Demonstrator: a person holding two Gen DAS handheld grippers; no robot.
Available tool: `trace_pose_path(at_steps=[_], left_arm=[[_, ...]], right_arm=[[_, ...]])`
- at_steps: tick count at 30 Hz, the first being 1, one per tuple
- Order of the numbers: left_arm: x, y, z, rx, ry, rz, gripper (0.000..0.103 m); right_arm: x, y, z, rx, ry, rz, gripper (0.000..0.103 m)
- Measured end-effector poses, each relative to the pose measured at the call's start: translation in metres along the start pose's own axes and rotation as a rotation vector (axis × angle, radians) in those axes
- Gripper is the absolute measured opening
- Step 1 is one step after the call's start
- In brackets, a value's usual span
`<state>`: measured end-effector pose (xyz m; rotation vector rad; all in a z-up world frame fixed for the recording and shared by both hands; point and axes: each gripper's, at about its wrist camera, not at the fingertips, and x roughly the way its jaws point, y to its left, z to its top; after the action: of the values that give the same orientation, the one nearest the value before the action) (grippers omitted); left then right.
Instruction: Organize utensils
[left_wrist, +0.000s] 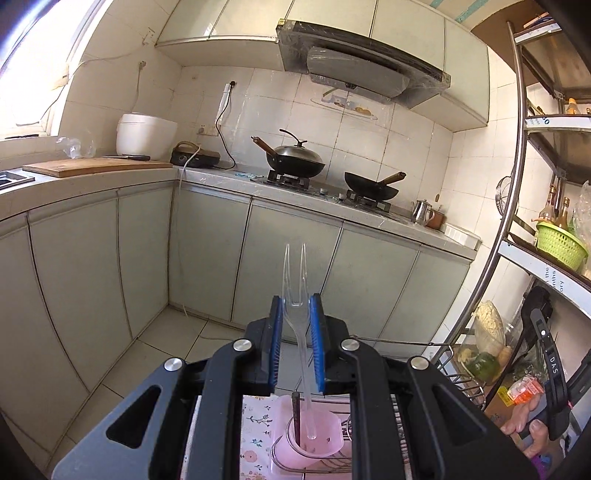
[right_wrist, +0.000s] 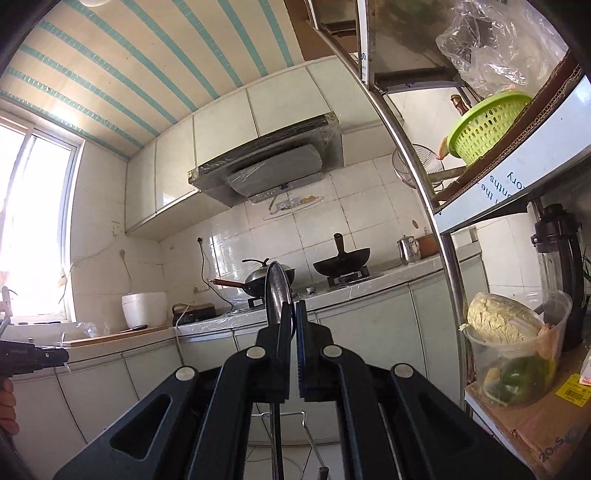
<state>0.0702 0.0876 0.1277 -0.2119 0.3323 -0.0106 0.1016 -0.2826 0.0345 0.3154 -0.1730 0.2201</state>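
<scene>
Pale tiled walls and grey-green cabinets wrap this narrow kitchen. Nearest to me, the left claw (left_wrist: 295, 332) pinches a clear plastic fork (left_wrist: 294, 291) between its blue pads, prongs pointing away and handle trailing down into a pink utensil holder (left_wrist: 325, 439). That holder sits in a wire rack (left_wrist: 332, 467), with a dark stick-like utensil (left_wrist: 296, 410) standing in it beside the fork's handle. The right claw (right_wrist: 293, 317) is pressed together on a metal spoon (right_wrist: 277, 288), seen edge-on, its bowl poking up past the fingertips and its handle running down out of sight.

Further off, a wooden cutting board (left_wrist: 96, 166) and a white rice cooker (left_wrist: 146, 134) sit on the surface. On the stove stand a lidded wok (left_wrist: 295, 158) and an open wok (left_wrist: 373, 186), with the range hood (left_wrist: 362, 66) overhead.

The fork looks thin and slick, and held by its neck it could pivot or slip, so I would worry about it snagging the holder's rim and tipping it. The spoon, gripped on its edge, might twist loose.

Readable writing is scarce: "DAS" on a black strap (left_wrist: 552, 363) at the right edge, partial words on the shelf (right_wrist: 517, 177) edging, and "20" on a cardboard box (right_wrist: 554, 439).
</scene>
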Motion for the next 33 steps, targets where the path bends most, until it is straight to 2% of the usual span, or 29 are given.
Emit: trace_pose_path(at_steps=[6, 14, 22, 29, 33], left_arm=[[0.019, 0.001, -0.018, 0.016, 0.063, 0.006, 0.014], [0.032, 0.005, -0.044, 0.004, 0.143, -0.008, 0.014], [0.041, 0.008, -0.074, -0.005, 0.23, -0.004, 0.014], [0.046, 0.01, -0.085, -0.016, 0.273, 0.007, 0.015], [0.043, 0.013, -0.087, -0.029, 0.278, 0.006, 0.029]], right_arm=[[0.003, -0.006, -0.018, 0.011, 0.045, -0.015, 0.002], [-0.014, -0.008, -0.037, 0.022, 0.124, -0.008, 0.002], [-0.033, -0.009, -0.066, 0.028, 0.243, -0.018, 0.003], [-0.041, -0.017, -0.081, 0.048, 0.327, -0.047, 0.003], [-0.041, -0.017, -0.082, 0.048, 0.357, -0.049, 0.005]])
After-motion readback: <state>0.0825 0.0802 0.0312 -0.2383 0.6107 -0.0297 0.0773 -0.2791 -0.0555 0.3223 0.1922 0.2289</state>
